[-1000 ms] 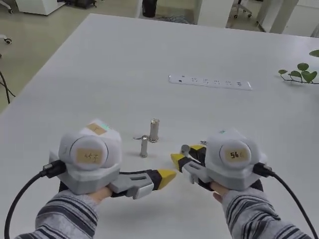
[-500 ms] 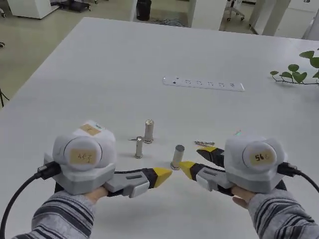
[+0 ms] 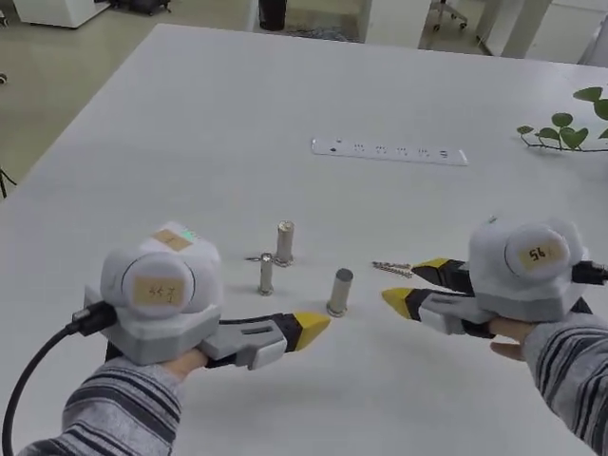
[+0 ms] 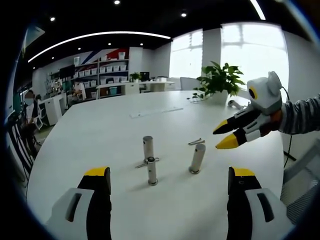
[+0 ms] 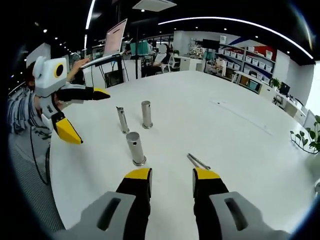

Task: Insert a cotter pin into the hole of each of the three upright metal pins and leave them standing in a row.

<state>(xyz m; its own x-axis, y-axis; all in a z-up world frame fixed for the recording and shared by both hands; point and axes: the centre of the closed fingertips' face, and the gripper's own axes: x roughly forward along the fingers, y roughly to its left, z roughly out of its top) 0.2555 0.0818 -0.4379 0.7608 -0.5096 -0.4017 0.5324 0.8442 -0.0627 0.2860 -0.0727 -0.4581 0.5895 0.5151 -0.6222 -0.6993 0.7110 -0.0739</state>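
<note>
A: Where are the loose cotter pins [image 3: 390,269]?

B: Flat on the table [image 3: 190,142], just in front of the right gripper [image 3: 410,283]. They lie long ways from left to right, with one end toward its fingers.

A: Which gripper is nearer?

B: The right one. The left gripper [image 4: 169,174] is on the other side of the metal pins.

A: Are the fingers holding anything?

B: No. The right fingers are a little apart. The left fingers are spread wide.

A: How many metal pins?

B: Three, all standing up: a thick pin [image 3: 339,290], a tall pin [image 3: 284,242] and a thin pin [image 3: 266,274]. The thick pin is nearest the loose cotter pins.

A: How many cotter pins?

B: One small cotter pin [image 4: 142,163] is at the thin pin, maybe through it. The loose ones are too tiny to count.

A: What comes next?

B: I think the right fingers should pinch a loose one across its thin side.
</note>
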